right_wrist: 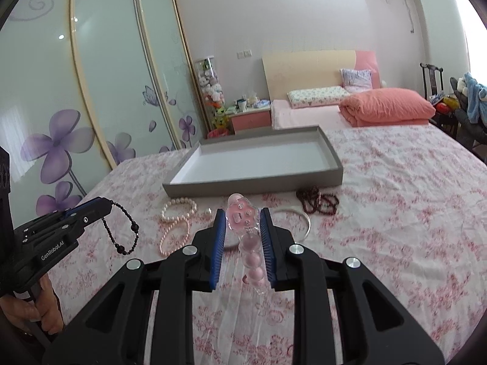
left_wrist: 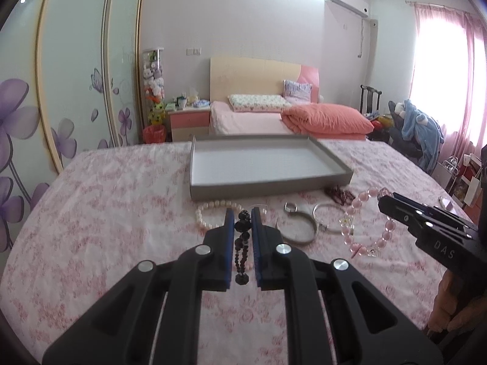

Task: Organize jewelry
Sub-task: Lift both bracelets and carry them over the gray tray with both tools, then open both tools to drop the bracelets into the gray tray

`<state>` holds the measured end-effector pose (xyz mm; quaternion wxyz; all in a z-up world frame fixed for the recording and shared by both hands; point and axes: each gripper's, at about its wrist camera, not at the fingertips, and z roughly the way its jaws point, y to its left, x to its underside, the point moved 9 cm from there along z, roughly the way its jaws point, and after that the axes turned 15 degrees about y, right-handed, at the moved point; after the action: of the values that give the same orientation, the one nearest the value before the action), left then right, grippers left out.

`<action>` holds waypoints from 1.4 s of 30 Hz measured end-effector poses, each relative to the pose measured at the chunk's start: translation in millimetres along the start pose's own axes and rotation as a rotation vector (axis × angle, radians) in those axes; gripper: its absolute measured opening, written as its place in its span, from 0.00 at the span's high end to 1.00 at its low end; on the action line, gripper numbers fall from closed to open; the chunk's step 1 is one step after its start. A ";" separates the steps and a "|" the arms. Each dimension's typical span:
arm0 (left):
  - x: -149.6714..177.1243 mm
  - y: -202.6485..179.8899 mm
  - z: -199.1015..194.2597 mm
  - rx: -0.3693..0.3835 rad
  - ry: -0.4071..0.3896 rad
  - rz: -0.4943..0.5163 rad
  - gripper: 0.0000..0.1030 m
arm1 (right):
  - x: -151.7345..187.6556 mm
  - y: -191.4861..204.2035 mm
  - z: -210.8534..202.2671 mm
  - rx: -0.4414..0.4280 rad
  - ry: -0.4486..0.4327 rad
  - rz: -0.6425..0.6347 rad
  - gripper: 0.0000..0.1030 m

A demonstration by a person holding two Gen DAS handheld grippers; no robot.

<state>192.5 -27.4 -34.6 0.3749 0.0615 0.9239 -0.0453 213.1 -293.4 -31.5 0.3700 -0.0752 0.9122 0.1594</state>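
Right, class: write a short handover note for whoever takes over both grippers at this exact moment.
Left gripper: shut on the black bead bracelet, lifted off the bed.
Right gripper: shut on the pink bead bracelet, also lifted.
Grey tray: nothing in it yet.
On the bedsheet in front of the tray: pearl strand, silver bangles, dark red beads.
Done: two pieces picked up. Left: place both in the tray, then the rest.

Bed (left_wrist: 249, 118), wardrobe (left_wrist: 76, 70), AC (left_wrist: 350, 3)

Black left tool (left_wrist: 242, 217), blue pads (left_wrist: 229, 222), silver screws (left_wrist: 203, 249).
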 end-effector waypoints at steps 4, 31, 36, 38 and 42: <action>-23.2 -1.6 -6.3 -0.017 -0.052 0.009 0.88 | -15.9 -0.9 -8.0 0.015 -0.046 -0.013 0.77; -165.8 22.7 135.1 -0.015 -0.009 -0.060 0.88 | -150.6 -52.5 98.6 0.123 -0.101 0.021 0.76; -176.9 22.9 170.8 -0.002 0.020 -0.057 0.88 | -162.3 -51.1 128.6 0.127 -0.066 0.009 0.76; -178.6 25.2 183.8 0.004 0.042 -0.070 0.88 | -163.0 -51.8 140.8 0.123 -0.039 0.014 0.76; -181.6 32.0 202.3 0.000 0.067 -0.086 0.88 | -160.0 -53.0 158.1 0.119 0.012 0.030 0.76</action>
<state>465.4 -36.5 -53.7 0.3415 0.0230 0.9377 -0.0593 444.0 -285.3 -38.9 0.3657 -0.0405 0.9233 0.1099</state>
